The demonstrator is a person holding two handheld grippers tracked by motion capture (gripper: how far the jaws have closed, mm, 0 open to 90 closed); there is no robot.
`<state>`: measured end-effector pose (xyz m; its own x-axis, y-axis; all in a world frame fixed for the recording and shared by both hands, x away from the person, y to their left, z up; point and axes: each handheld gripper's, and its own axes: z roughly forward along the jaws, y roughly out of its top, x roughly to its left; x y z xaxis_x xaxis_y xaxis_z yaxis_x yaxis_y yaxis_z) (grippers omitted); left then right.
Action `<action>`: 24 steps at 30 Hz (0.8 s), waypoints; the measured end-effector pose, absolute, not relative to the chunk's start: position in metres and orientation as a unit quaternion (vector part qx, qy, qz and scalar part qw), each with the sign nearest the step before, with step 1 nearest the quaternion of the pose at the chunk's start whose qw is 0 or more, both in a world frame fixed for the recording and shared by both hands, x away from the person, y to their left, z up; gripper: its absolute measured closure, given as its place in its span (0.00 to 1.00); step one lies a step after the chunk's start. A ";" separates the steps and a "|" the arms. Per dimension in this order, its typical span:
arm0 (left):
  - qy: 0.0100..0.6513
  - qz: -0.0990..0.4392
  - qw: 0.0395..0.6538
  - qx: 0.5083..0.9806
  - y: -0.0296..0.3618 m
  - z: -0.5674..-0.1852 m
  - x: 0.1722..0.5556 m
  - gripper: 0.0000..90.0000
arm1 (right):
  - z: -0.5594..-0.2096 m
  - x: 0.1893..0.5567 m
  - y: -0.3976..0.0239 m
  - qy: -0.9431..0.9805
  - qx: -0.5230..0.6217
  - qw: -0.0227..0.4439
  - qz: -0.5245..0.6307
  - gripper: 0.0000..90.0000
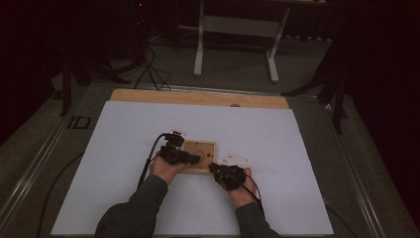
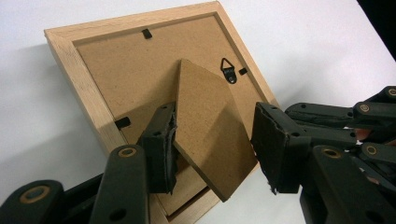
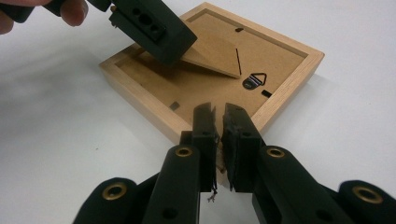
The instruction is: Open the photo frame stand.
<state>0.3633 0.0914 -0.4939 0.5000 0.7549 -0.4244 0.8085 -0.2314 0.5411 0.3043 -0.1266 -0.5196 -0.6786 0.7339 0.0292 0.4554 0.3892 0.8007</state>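
Between left gripper [image 2: 212, 144] jaws, apart: stand flap [image 2: 210, 130] of picture frame [image 3: 140, 86]; right gripper [image 3: 218, 140] nearly together at frame edge.

High view dim, surroundings nearly black; white tabletop [image 1: 124, 148] evenly lit. Gripper views bright, sharp, soft shadows.

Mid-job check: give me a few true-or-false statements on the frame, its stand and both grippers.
1. The frame lies back side up on the white sheet. True.
2. The stand lies flat against the backing. False: it is lifted at an angle.
3. The left gripper has the stand between its jaws. True.
4. The right gripper is wide open. False: its jaws are nearly shut, at the frame's edge.
5. A hanger shows on the backing. True.
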 end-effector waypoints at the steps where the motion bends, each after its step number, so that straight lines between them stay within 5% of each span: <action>1: 0.501 -0.038 0.369 0.782 0.092 -0.494 0.364 0.60 | -0.520 0.304 -0.127 0.816 0.364 0.168 0.416 0.92; 24: 0.481 0.004 0.366 0.796 0.087 -0.491 0.355 0.62 | -0.511 0.311 -0.137 0.811 0.378 0.167 0.413 0.67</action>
<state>0.3546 0.0870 -0.4909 0.5367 0.7694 -0.3464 0.7636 -0.2682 0.5874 0.3111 -0.1371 -0.5109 -0.6579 0.7520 0.0410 0.4755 0.3726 0.7969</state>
